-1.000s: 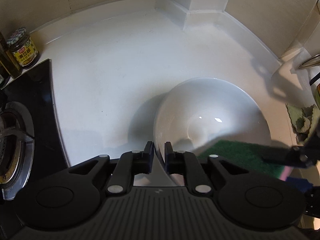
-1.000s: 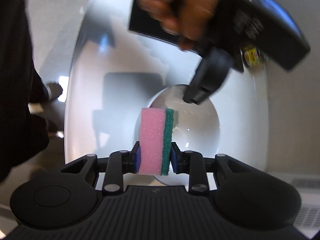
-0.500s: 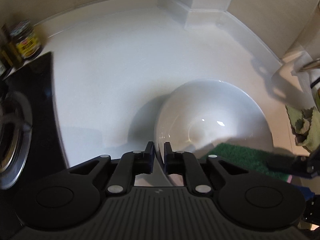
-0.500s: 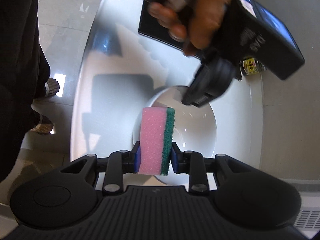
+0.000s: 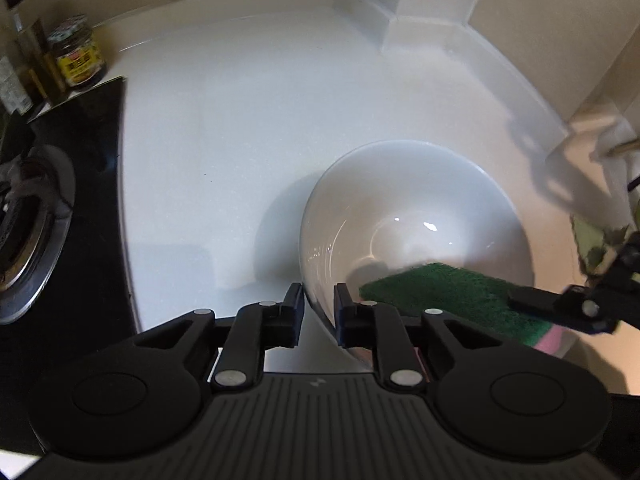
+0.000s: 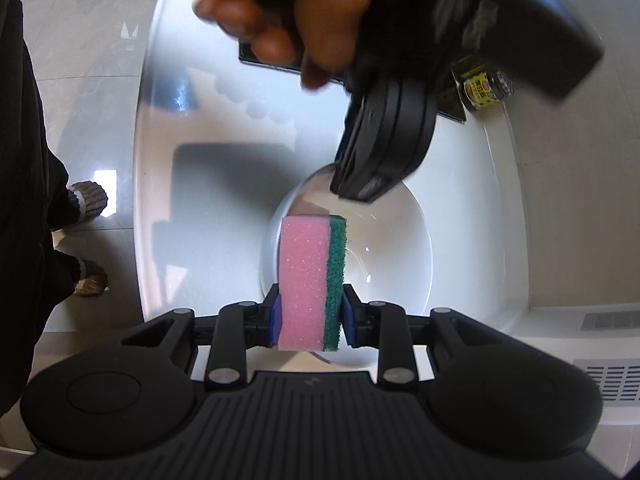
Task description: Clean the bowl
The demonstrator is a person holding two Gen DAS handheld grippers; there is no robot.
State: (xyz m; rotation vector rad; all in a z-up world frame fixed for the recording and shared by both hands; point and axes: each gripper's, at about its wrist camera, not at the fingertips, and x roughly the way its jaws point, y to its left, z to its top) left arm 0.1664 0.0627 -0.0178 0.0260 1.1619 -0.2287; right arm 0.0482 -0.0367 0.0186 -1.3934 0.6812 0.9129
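White counter (image 5: 240, 128) bears bowl (image 5: 416, 216), rim between opening left fingers (image 5: 295, 312); right fingers (image 6: 347, 316) clamp sponge (image 6: 312, 280).

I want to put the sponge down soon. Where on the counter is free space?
Free: the white counter between the stove, the back wall and the bowl. Crowded: the far left corner with the jar and bottles, and right of the bowl.

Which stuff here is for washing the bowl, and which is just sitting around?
For the job:
- white bowl, its rim between the left gripper's opening jaws
- pink and green sponge, pinched in the right gripper

Just sitting around:
- yellow-label jar
- bottles beside it
- stove burner
- crumpled green cloth
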